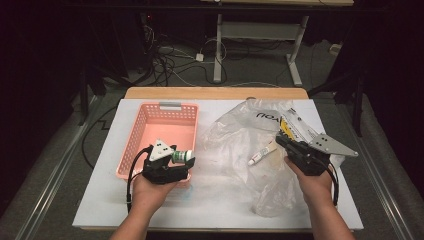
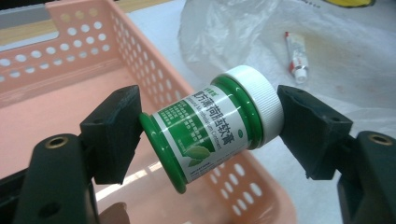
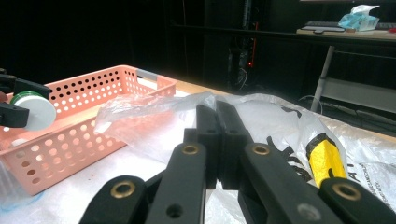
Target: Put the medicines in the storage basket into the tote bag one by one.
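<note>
A green jar (image 1: 183,156) with a white lid and a green-and-white label lies sideways between the jaws of my left gripper (image 1: 181,159). In the left gripper view the jar (image 2: 205,121) is pinched end to end, base on one pad and lid on the other, by the left gripper (image 2: 210,128), above the right wall of the pink basket (image 2: 261,196). My right gripper (image 1: 281,140) rests at the right side of a clear plastic bag (image 1: 235,135). Its jaws are pressed together in the right gripper view (image 3: 217,109), with the bag's film (image 3: 154,121) meeting their tips.
The pink basket (image 1: 150,115) stands on the left half of the white table (image 1: 100,200). A small white tube (image 1: 261,155) lies on the bag. A yellow-and-white package (image 1: 295,125) lies at the bag's far right. Desk legs and cables lie beyond the far edge.
</note>
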Available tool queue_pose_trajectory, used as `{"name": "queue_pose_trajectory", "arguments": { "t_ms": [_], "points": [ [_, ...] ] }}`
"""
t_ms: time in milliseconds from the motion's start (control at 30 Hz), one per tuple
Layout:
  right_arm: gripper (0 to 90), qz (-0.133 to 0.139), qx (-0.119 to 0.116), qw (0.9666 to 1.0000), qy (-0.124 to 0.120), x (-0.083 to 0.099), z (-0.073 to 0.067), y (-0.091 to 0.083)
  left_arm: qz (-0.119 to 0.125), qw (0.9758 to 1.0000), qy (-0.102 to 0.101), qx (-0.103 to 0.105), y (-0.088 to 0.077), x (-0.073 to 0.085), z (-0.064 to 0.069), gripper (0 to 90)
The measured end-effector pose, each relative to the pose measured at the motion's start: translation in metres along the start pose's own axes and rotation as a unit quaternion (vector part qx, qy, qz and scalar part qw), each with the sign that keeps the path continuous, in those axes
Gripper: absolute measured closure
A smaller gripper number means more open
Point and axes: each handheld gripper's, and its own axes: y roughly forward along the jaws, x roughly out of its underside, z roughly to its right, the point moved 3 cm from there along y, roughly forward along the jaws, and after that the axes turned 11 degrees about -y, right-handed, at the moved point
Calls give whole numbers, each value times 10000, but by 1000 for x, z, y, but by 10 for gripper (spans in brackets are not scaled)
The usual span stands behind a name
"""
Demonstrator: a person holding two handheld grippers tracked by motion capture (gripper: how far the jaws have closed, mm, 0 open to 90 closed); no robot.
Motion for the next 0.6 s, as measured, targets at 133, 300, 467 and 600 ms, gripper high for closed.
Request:
{"name": "queue_pose_trajectory", "arguments": {
  "t_ms": [133, 300, 467, 600],
  "points": [
    [900, 2, -3, 10000, -18, 0, 0, 1, 13, 9999, 69, 154, 1, -2, 10, 246],
    [900, 13, 0, 10000, 4, 0, 1, 0, 4, 9993, 191, 317, 4, -4, 25, 246],
    [900, 28, -7, 10000, -1, -1, 0, -1, -74, 9984, 357, 435, 11, -5, 40, 246],
    [900, 13, -23, 10000, 4, -1, -1, 0, -98, 9978, 416, 499, 18, -9, 48, 246]
  ]
}}
